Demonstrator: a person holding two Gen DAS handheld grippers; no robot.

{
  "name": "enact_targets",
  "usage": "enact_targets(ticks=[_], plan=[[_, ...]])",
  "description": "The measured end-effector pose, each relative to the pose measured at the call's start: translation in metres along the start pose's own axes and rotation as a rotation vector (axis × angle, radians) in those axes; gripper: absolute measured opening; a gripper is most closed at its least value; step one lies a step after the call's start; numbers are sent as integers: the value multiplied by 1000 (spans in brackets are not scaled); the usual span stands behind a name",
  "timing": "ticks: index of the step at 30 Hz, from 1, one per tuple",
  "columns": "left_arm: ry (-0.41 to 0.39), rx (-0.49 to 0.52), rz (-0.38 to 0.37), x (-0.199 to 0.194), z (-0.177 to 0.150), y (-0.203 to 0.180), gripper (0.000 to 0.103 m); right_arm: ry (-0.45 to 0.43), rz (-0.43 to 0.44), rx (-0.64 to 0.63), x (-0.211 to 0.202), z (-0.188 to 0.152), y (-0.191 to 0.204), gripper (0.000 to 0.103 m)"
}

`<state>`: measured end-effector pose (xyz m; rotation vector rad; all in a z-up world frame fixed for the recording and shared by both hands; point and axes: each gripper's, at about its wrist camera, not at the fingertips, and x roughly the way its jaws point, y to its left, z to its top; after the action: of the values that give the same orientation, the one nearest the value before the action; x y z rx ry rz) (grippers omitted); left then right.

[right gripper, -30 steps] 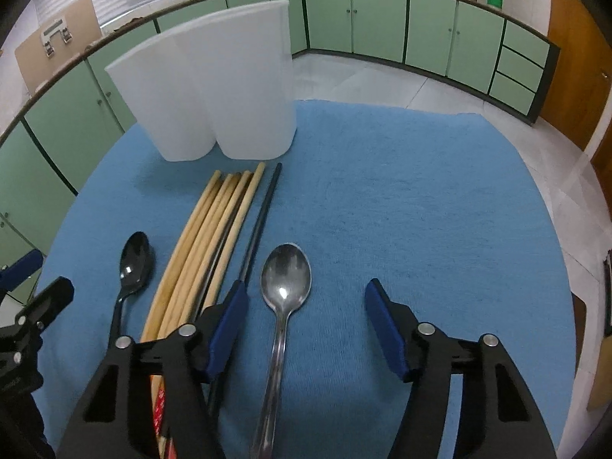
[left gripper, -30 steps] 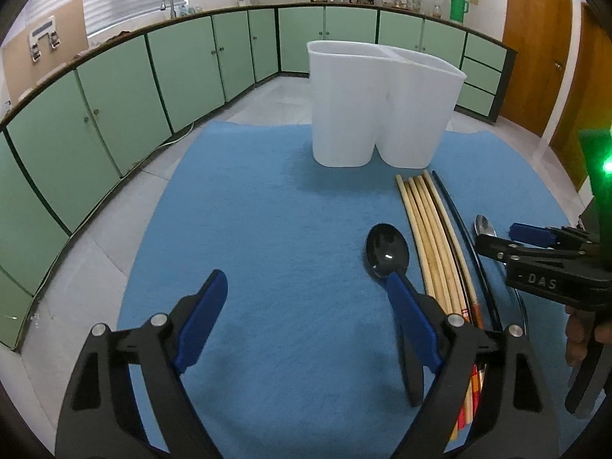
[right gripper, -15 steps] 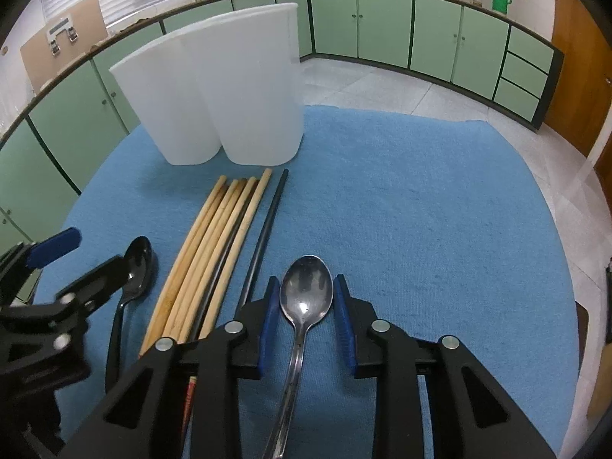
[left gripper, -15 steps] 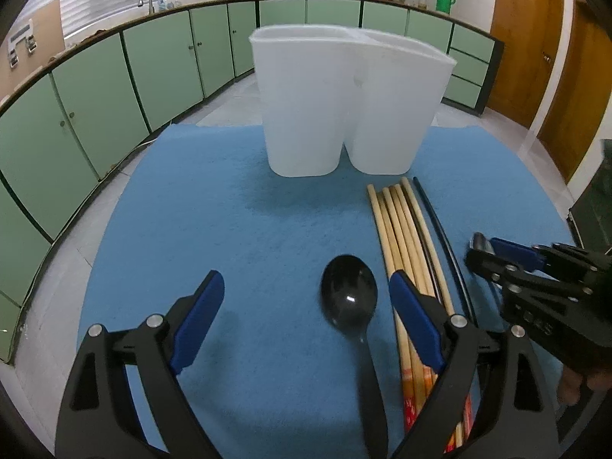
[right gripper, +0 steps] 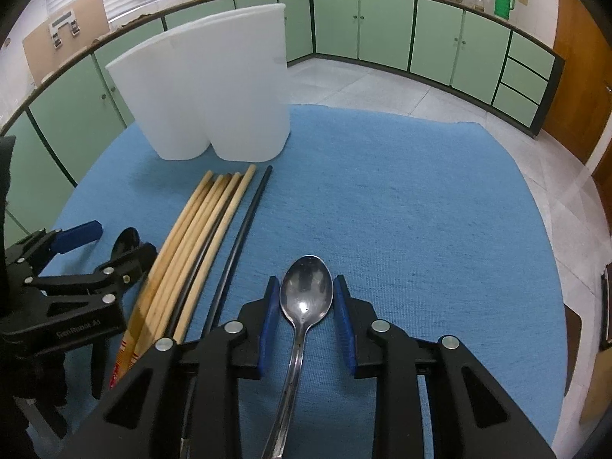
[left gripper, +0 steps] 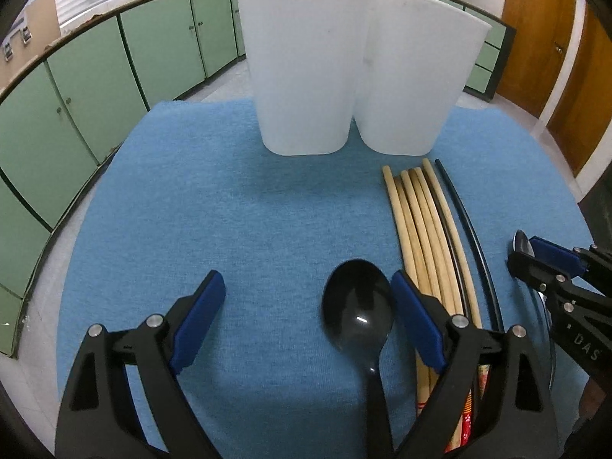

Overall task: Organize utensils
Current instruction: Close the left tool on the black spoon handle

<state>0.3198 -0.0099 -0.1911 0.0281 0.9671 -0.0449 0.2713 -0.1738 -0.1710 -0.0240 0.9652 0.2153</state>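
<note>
On a blue mat (left gripper: 191, 206), the left gripper (left gripper: 308, 313) hovers with jaws wide apart, a black spoon (left gripper: 357, 313) lying between them near the right finger. Right of it lie wooden chopsticks (left gripper: 420, 229), then black chopsticks (right gripper: 244, 229). Farther right, the right gripper (right gripper: 306, 306) is closed narrowly around a metal spoon (right gripper: 306, 294). A white two-compartment holder (left gripper: 344, 69) stands at the far side.

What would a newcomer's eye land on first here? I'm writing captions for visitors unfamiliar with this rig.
Probably the tall white two-compartment holder at the far end of the blue mat. Next, the right gripper shut on the metal spoon, and the left gripper open around the black spoon, with chopsticks lying between them.
</note>
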Motion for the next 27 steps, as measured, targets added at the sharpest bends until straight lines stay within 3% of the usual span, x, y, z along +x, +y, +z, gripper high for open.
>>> enact_targets(ticks=[8, 10, 14, 17, 21, 23, 27], plan=[[-16, 1, -88, -3, 3, -5, 34, 45, 29, 30, 4, 9, -6, 34], [-17, -6, -104, -2, 4, -9, 34, 55, 26, 31, 6, 11, -6, 29], [-42, 0, -121, -4, -1, -9, 34, 53, 48, 34, 2, 12, -7, 28], [-133, -17, -149, -23, -2, -7, 34, -37, 52, 27, -17, 9, -8, 28], [-282, -18, -152, -56, -6, -4, 34, -221, 97, -7, -57, 7, -5, 28], [-370, -11, -155, -75, -8, -3, 34, -275, 134, -10, -69, 8, -6, 28], [-466, 1, -156, -95, -4, -1, 34, -352, 171, -18, -86, 17, -5, 28]])
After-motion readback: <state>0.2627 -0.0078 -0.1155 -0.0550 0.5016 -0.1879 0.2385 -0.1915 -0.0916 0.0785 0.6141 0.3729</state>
